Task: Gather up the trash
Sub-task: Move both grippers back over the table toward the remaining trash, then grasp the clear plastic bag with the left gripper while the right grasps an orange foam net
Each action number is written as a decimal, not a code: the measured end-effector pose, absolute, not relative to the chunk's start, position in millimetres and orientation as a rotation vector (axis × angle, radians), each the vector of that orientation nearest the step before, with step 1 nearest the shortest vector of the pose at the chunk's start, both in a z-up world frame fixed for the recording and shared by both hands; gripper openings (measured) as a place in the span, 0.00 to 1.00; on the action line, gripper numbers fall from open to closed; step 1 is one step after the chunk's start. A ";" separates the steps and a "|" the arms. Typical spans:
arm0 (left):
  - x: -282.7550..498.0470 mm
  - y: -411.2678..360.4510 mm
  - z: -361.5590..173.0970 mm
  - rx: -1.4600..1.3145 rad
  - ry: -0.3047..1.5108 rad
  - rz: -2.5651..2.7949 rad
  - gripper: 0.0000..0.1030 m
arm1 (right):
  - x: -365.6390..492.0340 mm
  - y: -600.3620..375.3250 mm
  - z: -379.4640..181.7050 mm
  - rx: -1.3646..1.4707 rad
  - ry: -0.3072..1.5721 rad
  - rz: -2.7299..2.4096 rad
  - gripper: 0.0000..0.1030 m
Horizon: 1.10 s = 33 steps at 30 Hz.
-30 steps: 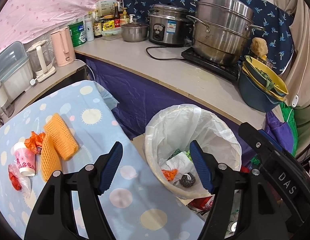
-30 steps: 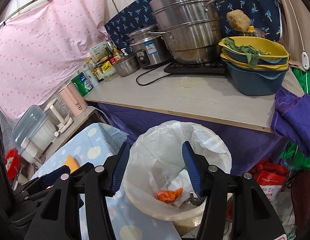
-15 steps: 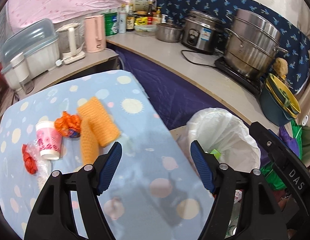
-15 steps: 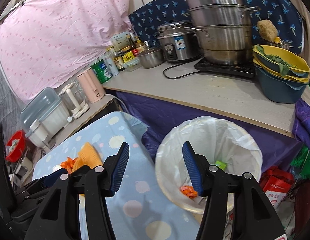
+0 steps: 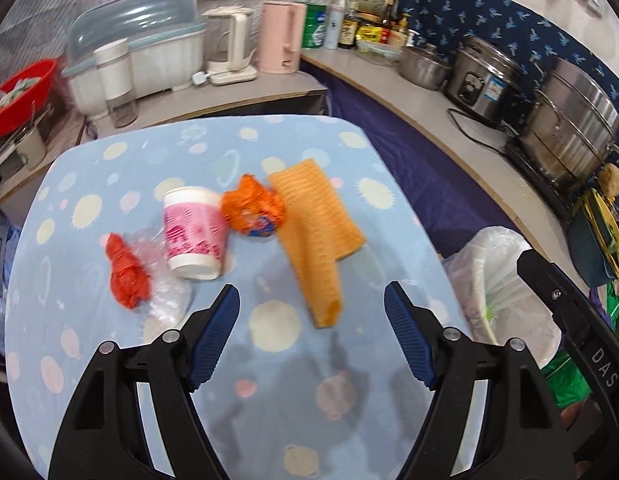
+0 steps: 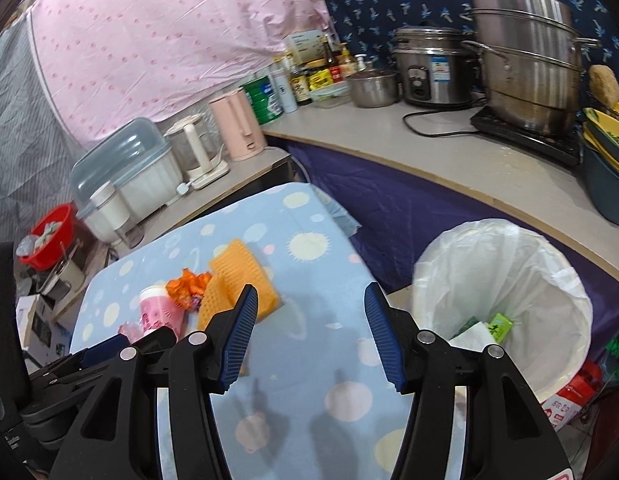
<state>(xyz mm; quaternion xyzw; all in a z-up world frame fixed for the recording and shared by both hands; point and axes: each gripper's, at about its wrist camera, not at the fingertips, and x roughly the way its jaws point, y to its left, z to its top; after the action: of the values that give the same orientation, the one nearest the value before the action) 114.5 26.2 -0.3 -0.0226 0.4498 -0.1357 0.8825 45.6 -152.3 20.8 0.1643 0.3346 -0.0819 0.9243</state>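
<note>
On the blue dotted tablecloth (image 5: 269, 400) lie a pink-and-white paper cup (image 5: 195, 236), a crumpled orange wrapper (image 5: 253, 212), two orange foam net sleeves (image 5: 313, 224) and a red plastic scrap (image 5: 125, 276) on a clear bag (image 5: 165, 292). My left gripper (image 5: 311, 296) hovers just short of them, its jaws opening with nothing held. My right gripper (image 6: 311, 292) stands open and empty over the table's right side, with the sleeves (image 6: 237, 276) and cup (image 6: 159, 316) to its left. The white-lined bin (image 6: 505, 288) stands right of the table, with trash inside.
An L-shaped counter (image 6: 449, 152) wraps the back and right, carrying a pink kettle (image 5: 279, 38), bottles, a rice cooker (image 6: 429, 68), a steel steamer pot (image 6: 529, 56) and stacked bowls. A covered dish rack (image 5: 141, 56) and red basin (image 5: 23, 96) sit at the left.
Both views have swung left, away from the bin and over the table. The trash items now lie straight ahead of the left gripper, whose jaws stand a little wider.
</note>
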 end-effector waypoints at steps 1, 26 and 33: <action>114.8 32.2 -2.4 -0.052 0.941 -0.274 0.69 | 48.2 -146.8 19.0 0.332 0.693 -0.160 0.53; 129.1 146.7 -63.4 -0.149 1.053 -0.087 0.76 | 118.8 -58.1 -44.9 0.234 0.865 -0.015 0.53; 135.0 156.8 -75.0 -0.173 1.079 -0.077 0.76 | 132.4 -50.2 -63.8 0.227 0.897 -0.012 0.53</action>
<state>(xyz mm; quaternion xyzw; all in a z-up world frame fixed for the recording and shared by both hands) 135.0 156.8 -75.0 -0.0822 0.5131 -0.0368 0.8536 132.4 -50.2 -63.8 0.1094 0.4325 -0.0059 0.8950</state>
